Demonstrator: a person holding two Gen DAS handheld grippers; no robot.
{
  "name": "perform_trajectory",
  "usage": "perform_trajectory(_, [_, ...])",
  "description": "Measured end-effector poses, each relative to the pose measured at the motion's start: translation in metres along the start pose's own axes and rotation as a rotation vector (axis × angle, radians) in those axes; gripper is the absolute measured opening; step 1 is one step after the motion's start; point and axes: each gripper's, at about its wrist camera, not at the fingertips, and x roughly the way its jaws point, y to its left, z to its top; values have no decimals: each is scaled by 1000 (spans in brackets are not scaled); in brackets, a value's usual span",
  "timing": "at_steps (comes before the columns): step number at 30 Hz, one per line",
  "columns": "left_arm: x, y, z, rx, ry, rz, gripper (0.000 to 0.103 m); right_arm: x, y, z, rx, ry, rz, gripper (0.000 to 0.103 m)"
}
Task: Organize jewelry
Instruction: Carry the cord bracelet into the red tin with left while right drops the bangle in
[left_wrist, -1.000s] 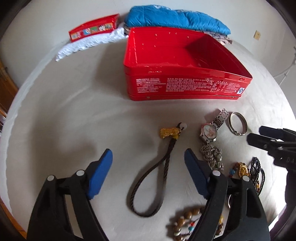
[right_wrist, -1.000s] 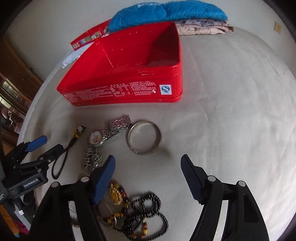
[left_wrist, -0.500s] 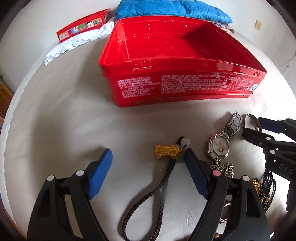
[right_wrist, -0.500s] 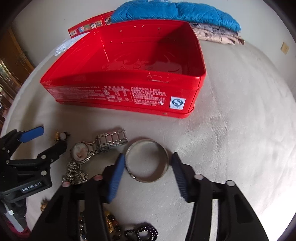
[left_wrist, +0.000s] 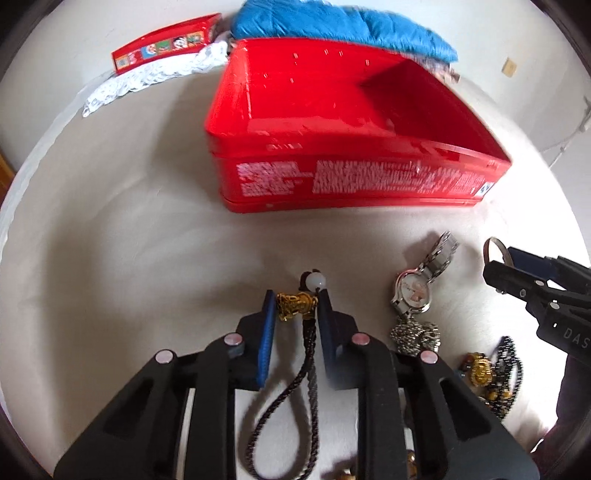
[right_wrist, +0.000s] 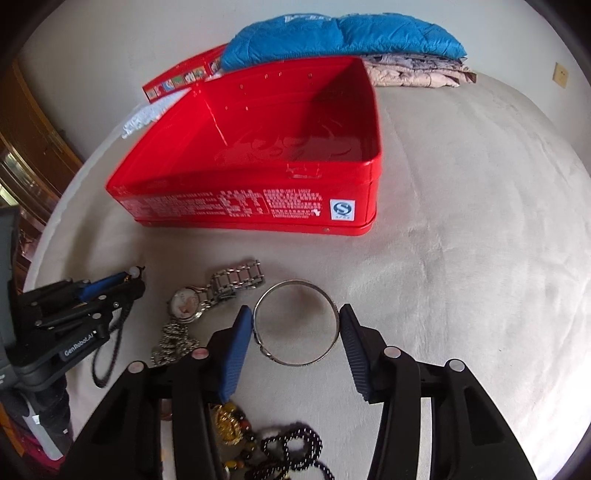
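An open, empty red tin (left_wrist: 354, 122) (right_wrist: 266, 147) stands on the cream cloth. My left gripper (left_wrist: 295, 306) is shut on the gold charm (left_wrist: 295, 305) of a dark braided cord (left_wrist: 306, 373), with a white bead (left_wrist: 316, 281) just beyond the tips. My right gripper (right_wrist: 295, 321) has closed around a silver bangle (right_wrist: 295, 323); both blue pads (right_wrist: 236, 347) touch its sides. A silver watch (left_wrist: 417, 284) (right_wrist: 207, 295) lies between the grippers. A silver chain (left_wrist: 415, 332) lies below it.
Black and gold bead bracelets (right_wrist: 280, 446) (left_wrist: 491, 369) lie near my right gripper. Behind the tin are a blue padded bundle (right_wrist: 343, 37), folded cloth (right_wrist: 413, 74), a red carton (left_wrist: 162, 44) and white lace (left_wrist: 155, 77).
My left gripper moved forward over the cord and closed on the gold charm. My right gripper advanced and closed its jaws onto the bangle.
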Motion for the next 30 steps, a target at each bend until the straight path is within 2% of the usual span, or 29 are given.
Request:
perform_trajectory(7, [-57, 12, 5, -33, -136, -8, 20, -35, 6, 8, -23, -71, 18, 49])
perform_trajectory(10, [-87, 12, 15, -34, -219, -15, 20, -50, 9, 20, -27, -107, 34, 49])
perform_trajectory(15, [-121, 4, 49, -38, -316, -53, 20, -65, 14, 55, -26, -156, 56, 49])
perform_trajectory(18, [-131, -5, 78, -39, -389, -50, 20, -59, 18, 81, -18, -162, 73, 49])
perform_trajectory(21, [-126, -10, 108, -63, -442, -57, 20, -44, 20, 106, -9, -159, 68, 49])
perform_trajectory(22, [-120, -10, 119, -73, -474, -39, 20, -38, 19, 112, -6, -156, 64, 49])
perform_trajectory(25, [-98, -12, 139, -87, -499, -12, 20, -12, 18, 134, 1, -138, 58, 49])
perform_trajectory(27, [-76, -14, 150, -86, -481, -7, 20, 5, 16, 144, 7, -125, 44, 49])
perform_trajectory(30, [-33, -10, 162, -92, -397, -27, 20, 30, 14, 151, -1, -105, 18, 49])
